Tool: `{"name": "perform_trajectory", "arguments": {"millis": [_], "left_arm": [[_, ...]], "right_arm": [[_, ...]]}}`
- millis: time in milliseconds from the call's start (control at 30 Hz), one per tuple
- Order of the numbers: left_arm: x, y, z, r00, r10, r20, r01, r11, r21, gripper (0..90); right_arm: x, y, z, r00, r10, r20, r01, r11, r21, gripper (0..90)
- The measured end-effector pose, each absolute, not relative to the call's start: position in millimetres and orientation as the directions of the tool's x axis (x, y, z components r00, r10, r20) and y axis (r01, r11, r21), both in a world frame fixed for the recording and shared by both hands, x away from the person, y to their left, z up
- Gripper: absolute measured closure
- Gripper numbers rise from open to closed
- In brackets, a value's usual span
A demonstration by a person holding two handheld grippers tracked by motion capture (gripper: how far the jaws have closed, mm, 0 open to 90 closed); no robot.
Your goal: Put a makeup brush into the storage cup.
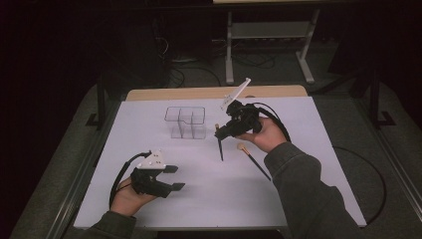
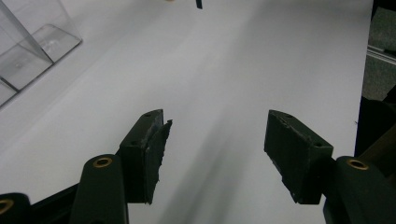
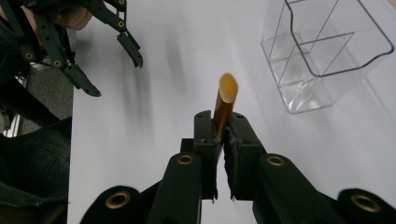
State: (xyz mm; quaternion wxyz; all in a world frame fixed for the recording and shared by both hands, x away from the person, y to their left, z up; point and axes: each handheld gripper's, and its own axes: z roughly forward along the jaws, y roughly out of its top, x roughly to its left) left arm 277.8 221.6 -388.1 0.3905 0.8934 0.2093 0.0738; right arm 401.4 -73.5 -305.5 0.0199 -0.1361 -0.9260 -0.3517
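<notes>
High view: right gripper point(image 1: 219, 130) clamped on a dark-handled brush point(image 1: 219, 144), hanging tip-down off the white table point(image 1: 298, 199), just right of the clear organizer point(image 1: 185, 122). Second brush point(image 1: 253, 160) lying near that hand. Left gripper point(image 1: 173, 178) parked well apart, jaws spread, empty.

Left gripper view: nothing between the open pads point(image 2: 148, 144); no help ready if the brush slips.

Right gripper view: jaws pinched on the golden brush end point(image 3: 225, 100), organizer point(image 3: 327, 51) up to the right. Narrow grip, likely to pivot; risks catching a divider, tipping the light organizer.
</notes>
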Motion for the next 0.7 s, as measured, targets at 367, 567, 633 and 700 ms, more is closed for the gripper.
{"name": "perform_trajectory", "arguments": {"millis": [367, 567, 633, 700], "left_arm": [[276, 229, -385, 0.891, 0.452, -0.038, 0.327, -0.583, 0.743, 36.9], [276, 230, -386, 0.892, 0.45, -0.038, 0.328, -0.587, 0.74, 36.7], [276, 231, -386, 0.891, 0.452, -0.036, 0.328, -0.588, 0.739, 36.4], [276, 231, -385, 0.889, 0.457, -0.036, 0.33, -0.583, 0.742, 35.8]], "right_arm": [[414, -60, -297, -0.966, 0.228, 0.121, 0.251, 0.722, 0.644, 83.2], [419, -54, -292, -0.966, 0.231, 0.118, 0.251, 0.724, 0.643, 83.2], [420, -52, -291, -0.967, 0.23, 0.113, 0.248, 0.726, 0.642, 83.2], [422, -50, -290, -0.967, 0.228, 0.115, 0.248, 0.726, 0.641, 83.2]]}}
